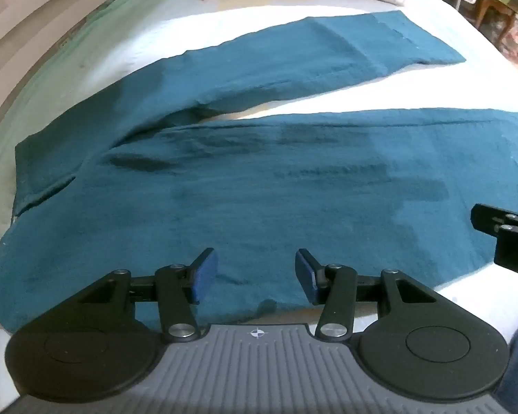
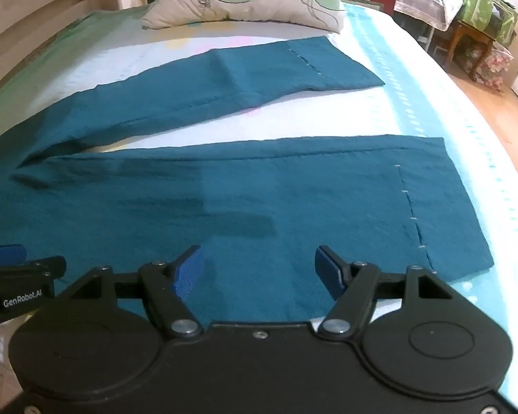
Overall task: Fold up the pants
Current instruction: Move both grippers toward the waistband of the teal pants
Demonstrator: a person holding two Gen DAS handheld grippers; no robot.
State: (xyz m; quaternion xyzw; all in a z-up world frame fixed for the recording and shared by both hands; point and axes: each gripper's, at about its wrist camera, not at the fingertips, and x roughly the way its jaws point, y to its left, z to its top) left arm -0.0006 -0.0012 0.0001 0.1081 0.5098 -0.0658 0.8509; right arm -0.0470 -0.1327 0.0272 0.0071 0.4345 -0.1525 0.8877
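Teal pants (image 1: 245,200) lie flat on the bed with the waist at the left and both legs spread apart toward the right; they also show in the right wrist view (image 2: 259,207). My left gripper (image 1: 255,276) is open and empty, just above the near leg's front edge near the thigh. My right gripper (image 2: 259,272) is open and empty above the near leg's front edge, close to the hem (image 2: 414,214). The right gripper shows at the right edge of the left wrist view (image 1: 507,231). The left gripper shows at the left edge of the right wrist view (image 2: 13,276).
The bed (image 2: 397,117) has a pale patterned sheet. A leaf-print pillow (image 2: 245,0) lies at the far end. A wooden headboard (image 1: 24,17) runs along the left. A wooden stool with bags (image 2: 480,31) and wood floor are at the right.
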